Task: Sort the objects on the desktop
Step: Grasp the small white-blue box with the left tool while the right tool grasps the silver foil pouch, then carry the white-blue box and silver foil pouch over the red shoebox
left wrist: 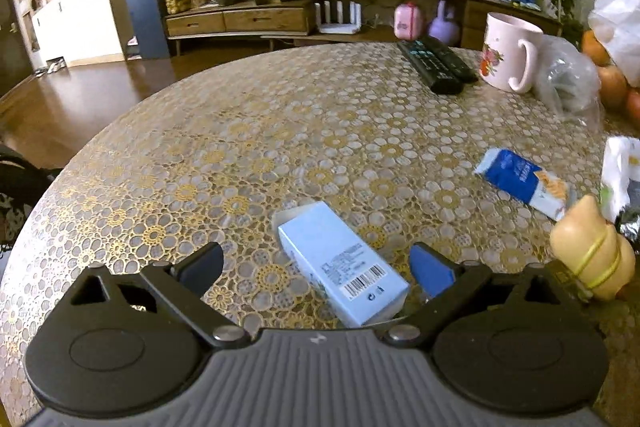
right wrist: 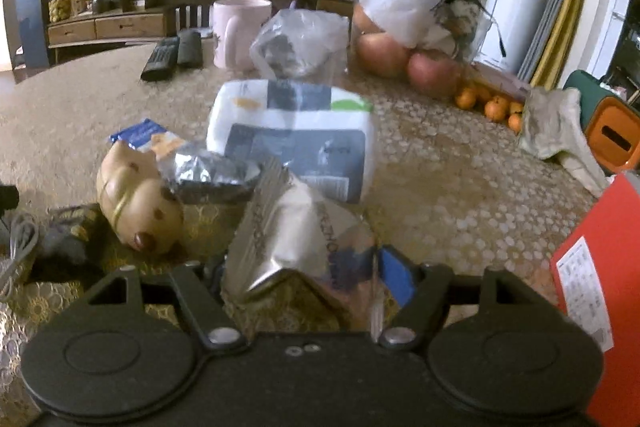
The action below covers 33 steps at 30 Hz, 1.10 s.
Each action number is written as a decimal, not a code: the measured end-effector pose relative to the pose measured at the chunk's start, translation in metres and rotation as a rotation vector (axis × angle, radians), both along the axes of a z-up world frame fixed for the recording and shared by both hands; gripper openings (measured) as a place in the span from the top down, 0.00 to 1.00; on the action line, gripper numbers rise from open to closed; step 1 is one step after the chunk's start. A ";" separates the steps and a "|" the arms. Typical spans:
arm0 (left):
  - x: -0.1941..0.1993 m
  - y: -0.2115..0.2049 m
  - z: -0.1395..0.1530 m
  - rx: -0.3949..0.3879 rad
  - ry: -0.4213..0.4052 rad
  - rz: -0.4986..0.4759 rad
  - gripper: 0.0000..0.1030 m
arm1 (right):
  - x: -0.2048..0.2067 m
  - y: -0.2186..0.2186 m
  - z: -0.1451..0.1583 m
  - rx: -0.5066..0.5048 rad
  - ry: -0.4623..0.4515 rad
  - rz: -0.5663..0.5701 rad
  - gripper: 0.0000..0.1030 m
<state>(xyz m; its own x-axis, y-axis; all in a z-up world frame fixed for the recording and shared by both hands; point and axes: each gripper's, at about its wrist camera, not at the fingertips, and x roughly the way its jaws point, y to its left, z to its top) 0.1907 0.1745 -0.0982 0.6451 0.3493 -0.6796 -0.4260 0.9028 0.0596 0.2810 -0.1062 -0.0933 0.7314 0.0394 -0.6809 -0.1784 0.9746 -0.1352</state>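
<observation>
Pale blue box [left wrist: 342, 269], lying flat, long axis diagonal

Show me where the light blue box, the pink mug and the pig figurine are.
light blue box [left wrist: 340, 263]: left wrist view, on its top face above the barcode.
pink mug [left wrist: 506, 53]: left wrist view, on its side wall beside the handle.
pig figurine [right wrist: 138, 201]: right wrist view, on its back.

Wooden sideboard [left wrist: 240, 19] against white wall, glossy brown floor [left wrist: 80, 95].
</observation>
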 end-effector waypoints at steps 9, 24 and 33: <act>0.000 0.000 -0.002 -0.031 0.008 0.001 0.60 | 0.000 -0.001 0.000 -0.016 0.027 0.010 0.45; -0.015 0.004 0.004 -0.063 0.025 0.000 0.71 | -0.017 -0.020 0.024 0.043 0.021 -0.011 0.56; -0.036 -0.008 0.015 -0.060 0.023 -0.027 0.72 | -0.034 -0.040 0.054 0.114 0.007 -0.013 0.58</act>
<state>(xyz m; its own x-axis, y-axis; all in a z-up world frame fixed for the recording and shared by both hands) 0.1548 0.1668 -0.0827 0.6379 0.2903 -0.7133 -0.4010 0.9160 0.0142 0.2473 -0.1461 -0.0393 0.7278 0.1074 -0.6773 -0.1661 0.9859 -0.0222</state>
